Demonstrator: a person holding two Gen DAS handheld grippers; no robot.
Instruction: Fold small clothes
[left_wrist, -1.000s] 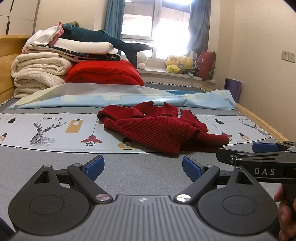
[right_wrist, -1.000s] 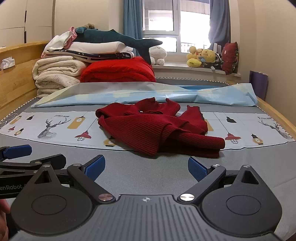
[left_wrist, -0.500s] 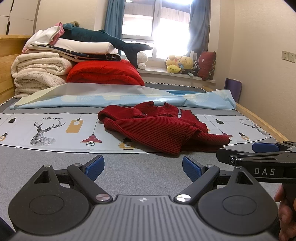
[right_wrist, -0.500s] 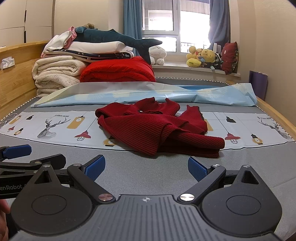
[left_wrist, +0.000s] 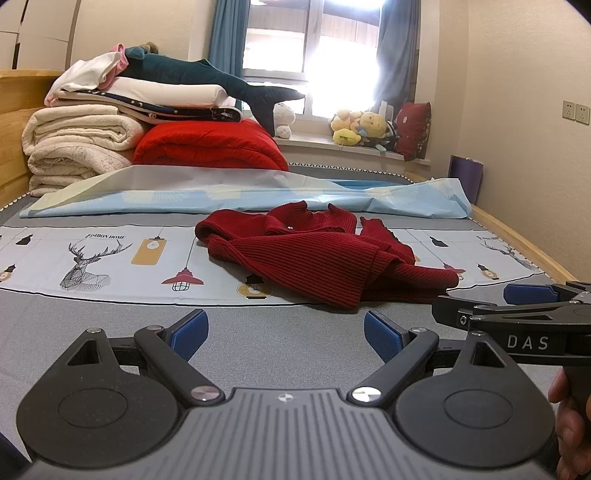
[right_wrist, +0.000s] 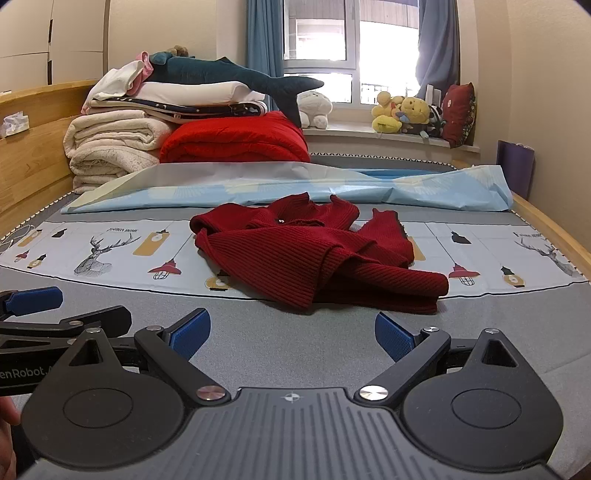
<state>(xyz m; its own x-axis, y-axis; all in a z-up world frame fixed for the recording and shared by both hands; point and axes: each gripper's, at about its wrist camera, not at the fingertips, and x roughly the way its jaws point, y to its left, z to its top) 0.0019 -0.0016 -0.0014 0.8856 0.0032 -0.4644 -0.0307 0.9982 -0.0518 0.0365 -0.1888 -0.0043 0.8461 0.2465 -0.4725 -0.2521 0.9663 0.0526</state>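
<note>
A small dark red ribbed sweater (left_wrist: 314, 258) lies crumpled on the printed sheet in the middle of the bed; it also shows in the right wrist view (right_wrist: 310, 254). My left gripper (left_wrist: 284, 336) is open and empty, low over the grey mattress just short of the sweater's near edge. My right gripper (right_wrist: 291, 336) is open and empty, also short of the sweater. Each gripper shows at the side of the other's view: the right one (left_wrist: 517, 317) and the left one (right_wrist: 48, 317).
A light sheet with deer and lamp prints (left_wrist: 92, 258) covers the bed's middle, with a pale blue sheet (left_wrist: 240, 192) behind it. Folded blankets (left_wrist: 77, 147), a red quilt (left_wrist: 210, 147) and a plush shark (left_wrist: 207, 77) stack at the back left. A wooden bed rail (left_wrist: 524, 247) runs along the right.
</note>
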